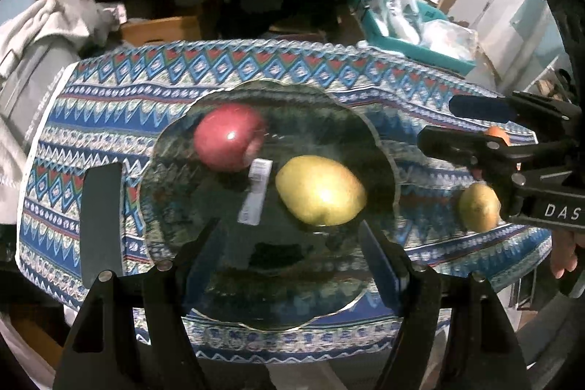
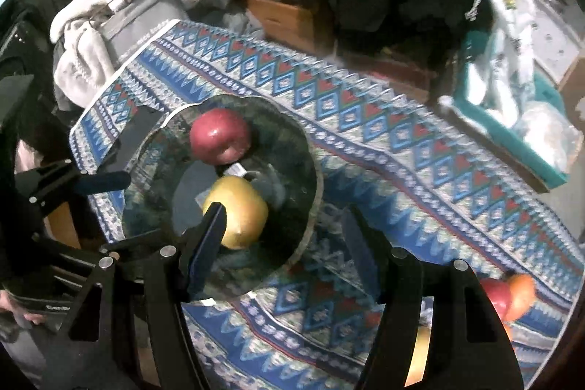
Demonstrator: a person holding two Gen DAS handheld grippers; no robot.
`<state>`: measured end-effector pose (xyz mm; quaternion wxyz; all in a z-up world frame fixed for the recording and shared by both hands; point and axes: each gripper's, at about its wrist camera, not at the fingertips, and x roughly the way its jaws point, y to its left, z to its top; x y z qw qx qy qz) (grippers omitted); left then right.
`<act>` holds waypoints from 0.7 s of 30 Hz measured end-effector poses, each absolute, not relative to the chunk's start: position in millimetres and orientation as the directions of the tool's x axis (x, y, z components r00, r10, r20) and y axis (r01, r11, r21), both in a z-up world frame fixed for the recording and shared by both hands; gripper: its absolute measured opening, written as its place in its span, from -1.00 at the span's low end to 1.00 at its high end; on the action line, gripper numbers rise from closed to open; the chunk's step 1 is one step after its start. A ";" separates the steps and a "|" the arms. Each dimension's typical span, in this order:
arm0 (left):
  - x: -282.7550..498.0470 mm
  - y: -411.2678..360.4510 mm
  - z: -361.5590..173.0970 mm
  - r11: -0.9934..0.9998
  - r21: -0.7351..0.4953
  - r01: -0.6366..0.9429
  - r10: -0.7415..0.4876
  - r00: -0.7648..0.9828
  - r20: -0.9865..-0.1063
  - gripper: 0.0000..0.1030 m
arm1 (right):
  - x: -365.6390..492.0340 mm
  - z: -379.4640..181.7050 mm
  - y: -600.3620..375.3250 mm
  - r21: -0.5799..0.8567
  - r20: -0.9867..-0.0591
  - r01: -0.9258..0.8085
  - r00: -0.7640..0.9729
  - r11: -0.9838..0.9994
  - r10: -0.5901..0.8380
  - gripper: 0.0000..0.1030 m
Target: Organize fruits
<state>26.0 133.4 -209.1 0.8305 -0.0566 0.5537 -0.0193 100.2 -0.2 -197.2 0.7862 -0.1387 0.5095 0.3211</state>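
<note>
Just beneath the open left tool (image 1: 292, 243) — yellow apple (image 1: 321, 195).

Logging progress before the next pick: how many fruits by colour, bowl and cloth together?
Red: 2, red apple in the glass bowl, red fruit on the patterned cloth
Yellow: 2, yellow fruit in the bowl, smaller yellow fruit on the cloth
Orange: 1, orange fruit on the cloth
Total: 5

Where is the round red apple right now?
The round red apple lies in the dark glass scalloped plate, at its far left in both wrist views, beside the yellow-green apple and a white label.
</note>
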 end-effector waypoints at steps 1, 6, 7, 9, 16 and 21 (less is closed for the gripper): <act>26.7 130.0 -207.0 0.993 -0.116 -0.025 -0.098 0.388 -0.916 0.49 | 99.1 -193.7 -4.8 0.095 -0.890 -0.644 0.287 0.759 0.355 0.31; 29.6 108.1 -194.5 0.992 -0.123 0.019 -0.120 0.404 -0.907 0.49 | 94.2 -180.0 -28.5 0.049 -0.884 -0.629 0.335 0.776 0.327 0.37; 29.9 104.1 -192.6 0.992 -0.123 0.027 -0.123 0.407 -0.905 0.49 | 93.1 -176.9 -35.5 0.044 -0.882 -0.623 0.343 0.781 0.324 0.37; 30.7 96.6 -189.2 0.991 -0.128 0.042 -0.134 0.409 -0.903 0.49 | 91.6 -172.6 -45.5 0.037 -0.879 -0.614 0.356 0.788 0.318 0.37; 33.6 67.9 -177.3 0.987 -0.135 0.090 -0.160 0.415 -0.896 0.49 | 85.7 -157.9 -87.4 0.017 -0.873 -0.568 0.393 0.823 0.289 0.37; 33.2 46.5 -172.0 0.983 -0.134 0.122 -0.173 0.415 -0.893 0.55 | 86.0 -151.0 -123.1 0.024 -0.868 -0.523 0.412 0.852 0.278 0.38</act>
